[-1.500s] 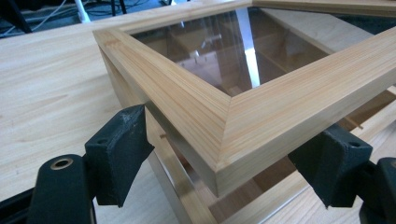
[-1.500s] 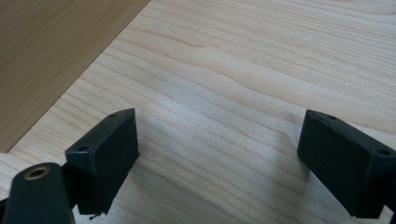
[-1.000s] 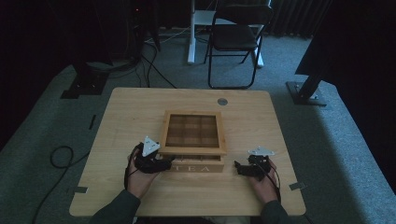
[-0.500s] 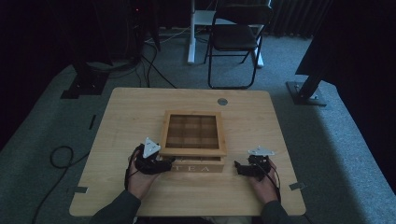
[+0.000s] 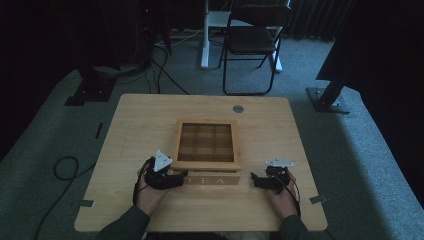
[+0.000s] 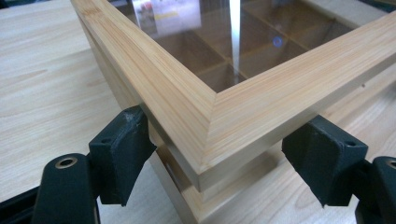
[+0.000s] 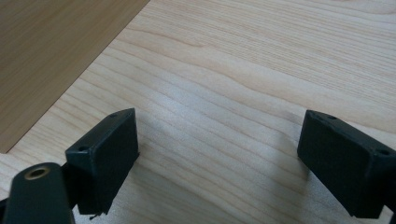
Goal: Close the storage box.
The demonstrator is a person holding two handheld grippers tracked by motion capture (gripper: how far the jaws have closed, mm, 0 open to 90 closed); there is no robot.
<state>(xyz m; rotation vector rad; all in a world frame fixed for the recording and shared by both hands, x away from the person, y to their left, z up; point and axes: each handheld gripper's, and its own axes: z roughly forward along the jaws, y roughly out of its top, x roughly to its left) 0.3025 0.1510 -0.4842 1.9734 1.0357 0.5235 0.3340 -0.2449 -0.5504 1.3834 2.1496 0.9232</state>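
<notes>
One wooden tea box (image 5: 206, 150) stands on the worktop (image 5: 135, 125) near its front edge, its glass lid showing nine compartments in three rows of three. Two hand-held grippers are there, the left (image 5: 177, 180) and the right (image 5: 256, 180). One round grey cap (image 5: 238, 108) sits near the worktop's far edge.

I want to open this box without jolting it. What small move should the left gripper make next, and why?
Probably close the left gripper gently on the corner of the glass-topped wooden lid. Its jaws stand open on either side of that corner of the light wooden tea box, one pad near the wood, the other apart from it. The right gripper rests open over the bare pale wooden table, so nothing steadies the box yet.
</notes>
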